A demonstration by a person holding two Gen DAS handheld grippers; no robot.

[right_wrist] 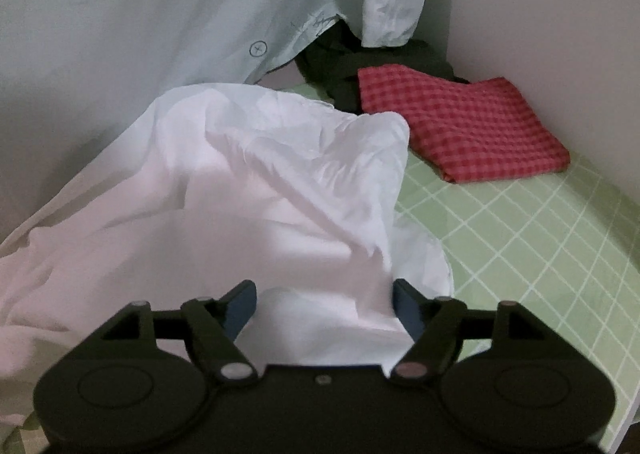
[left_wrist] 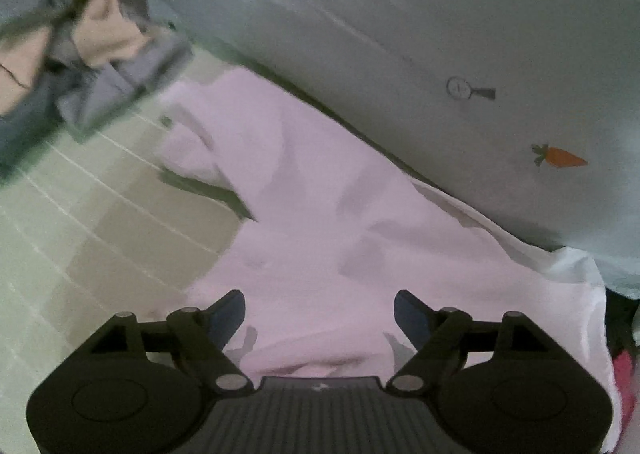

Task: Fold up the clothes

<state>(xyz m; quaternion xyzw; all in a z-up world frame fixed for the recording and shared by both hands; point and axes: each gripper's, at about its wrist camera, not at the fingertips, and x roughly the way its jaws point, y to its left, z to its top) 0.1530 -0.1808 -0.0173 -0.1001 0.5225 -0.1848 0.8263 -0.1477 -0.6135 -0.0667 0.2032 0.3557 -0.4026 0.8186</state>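
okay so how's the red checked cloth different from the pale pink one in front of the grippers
The red checked cloth is folded into a flat, neat rectangle; the pale pink garment lies loose, rumpled and partly bunched up.
The red checked cloth has a red-and-pink check pattern; the pale pink garment is plain.
The red checked cloth sits far back near the wall; the pale pink garment lies right at the open right gripper.
Both rest on the green grid-patterned sheet.

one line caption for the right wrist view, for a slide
Open right gripper over a crumpled white garment on the green checked sheet, folded red checked cloth behind.
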